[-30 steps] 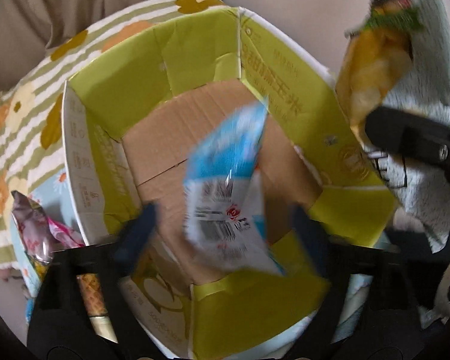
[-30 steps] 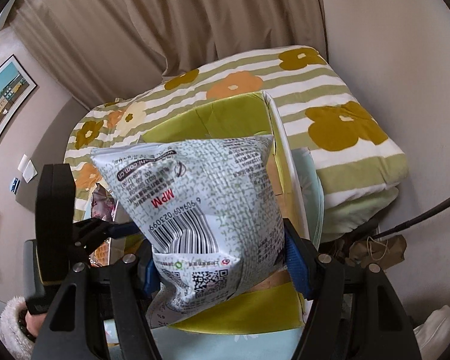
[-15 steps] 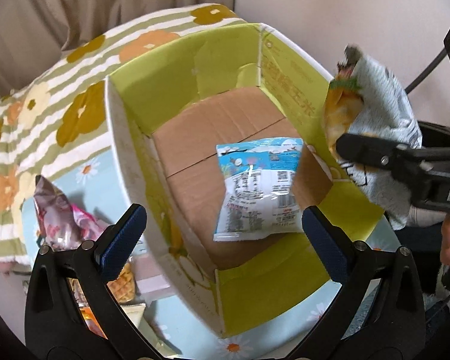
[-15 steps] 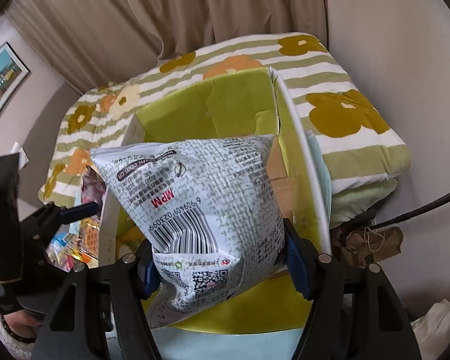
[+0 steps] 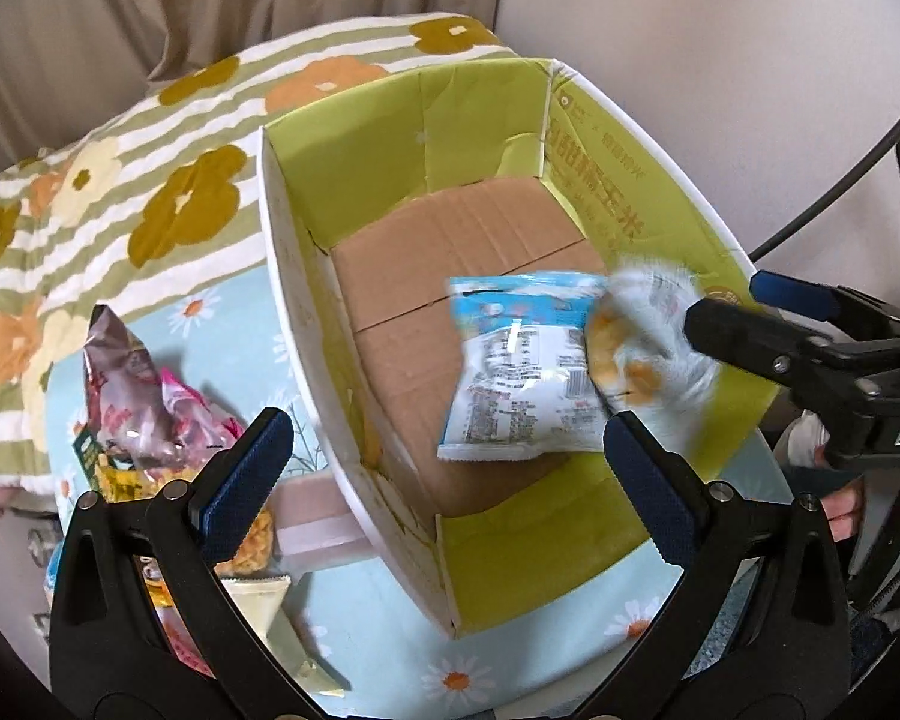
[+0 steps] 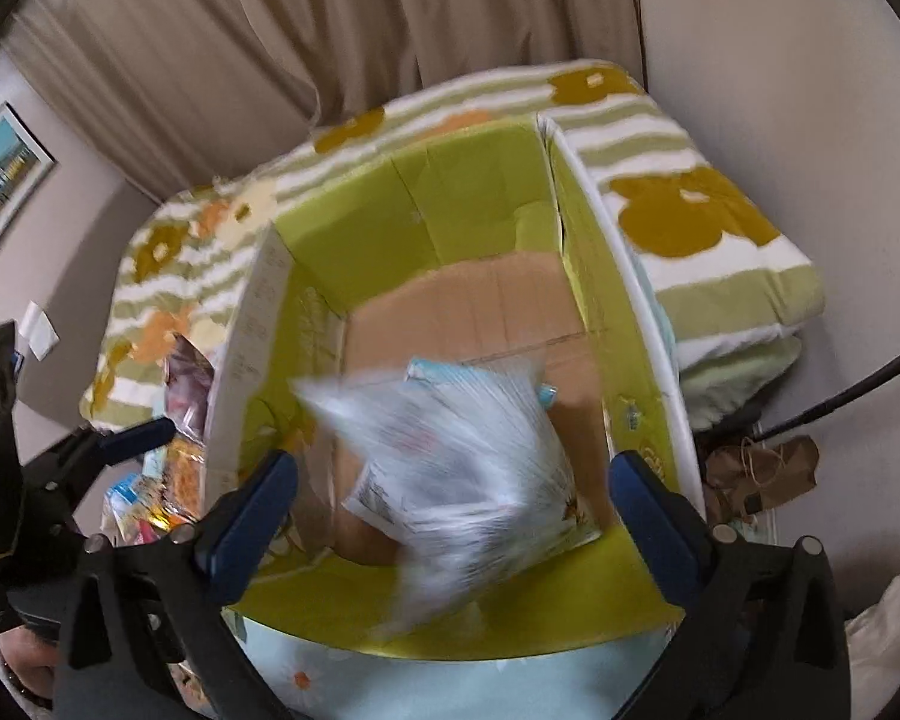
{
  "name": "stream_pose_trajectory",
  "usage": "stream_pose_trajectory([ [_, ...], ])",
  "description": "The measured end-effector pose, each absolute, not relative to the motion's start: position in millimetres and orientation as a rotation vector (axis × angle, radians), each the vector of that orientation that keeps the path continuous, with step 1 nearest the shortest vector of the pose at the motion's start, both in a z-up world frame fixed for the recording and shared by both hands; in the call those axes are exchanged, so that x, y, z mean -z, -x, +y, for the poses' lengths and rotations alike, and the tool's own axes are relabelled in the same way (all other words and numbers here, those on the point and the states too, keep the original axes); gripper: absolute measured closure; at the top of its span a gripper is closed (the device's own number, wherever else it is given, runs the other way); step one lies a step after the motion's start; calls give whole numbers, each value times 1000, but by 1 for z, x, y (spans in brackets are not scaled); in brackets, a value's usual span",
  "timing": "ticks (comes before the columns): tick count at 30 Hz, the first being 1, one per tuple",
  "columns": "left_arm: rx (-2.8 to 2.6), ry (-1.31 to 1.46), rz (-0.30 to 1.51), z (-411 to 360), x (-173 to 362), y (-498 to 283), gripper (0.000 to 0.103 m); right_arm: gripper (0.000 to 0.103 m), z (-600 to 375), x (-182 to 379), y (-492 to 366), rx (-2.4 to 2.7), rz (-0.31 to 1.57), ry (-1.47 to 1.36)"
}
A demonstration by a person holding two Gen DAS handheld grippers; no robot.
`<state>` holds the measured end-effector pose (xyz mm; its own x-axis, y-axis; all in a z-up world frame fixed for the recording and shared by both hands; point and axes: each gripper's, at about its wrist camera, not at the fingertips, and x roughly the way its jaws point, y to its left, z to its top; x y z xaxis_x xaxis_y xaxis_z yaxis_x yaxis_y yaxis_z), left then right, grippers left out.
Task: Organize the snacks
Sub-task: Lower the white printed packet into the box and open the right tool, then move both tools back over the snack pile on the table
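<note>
We look down into a big box [image 5: 630,516] with green walls and a brown floor. It sits on a light blue cloth [image 5: 366,618] with little daisies on it. Behind the box lies a folded blanket [image 5: 168,138] with green stripes and big flowers. Behind that hang tan curtains [image 6: 342,42]. A picture [image 6: 3,180] hangs on the wall far to the left of the box, and a brown paper bag [image 6: 768,474] lies on the floor just to the right of it.

Our right gripper [image 6: 453,504] has just been opening, and its jaws now stand wide apart over the box. A white snack bag [image 6: 456,468] is between them, all blurry, and the pads do not touch it. Under it, flat on the box floor, lies a blue and white snack bag [image 5: 522,378].

Our left gripper [image 5: 438,462] is wide open too and holds nothing. It is over the near left wall of the box. More snack bags [image 5: 144,414] lie in a pile on the blue cloth, just left of the box.
</note>
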<state>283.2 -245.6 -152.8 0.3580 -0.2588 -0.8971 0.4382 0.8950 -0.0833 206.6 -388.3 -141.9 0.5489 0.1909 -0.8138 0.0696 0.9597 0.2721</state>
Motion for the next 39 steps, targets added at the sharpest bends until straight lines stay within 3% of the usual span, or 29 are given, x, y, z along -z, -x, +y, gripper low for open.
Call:
stream_pose_trajectory([
  [22,286,-143,1046,-216,119,-222,0,0,-378,111,-179,-202,914,-178],
  [39,-24,16,1051,-57,111,-156,0,0,-285,100,-164,-418,854,-54],
])
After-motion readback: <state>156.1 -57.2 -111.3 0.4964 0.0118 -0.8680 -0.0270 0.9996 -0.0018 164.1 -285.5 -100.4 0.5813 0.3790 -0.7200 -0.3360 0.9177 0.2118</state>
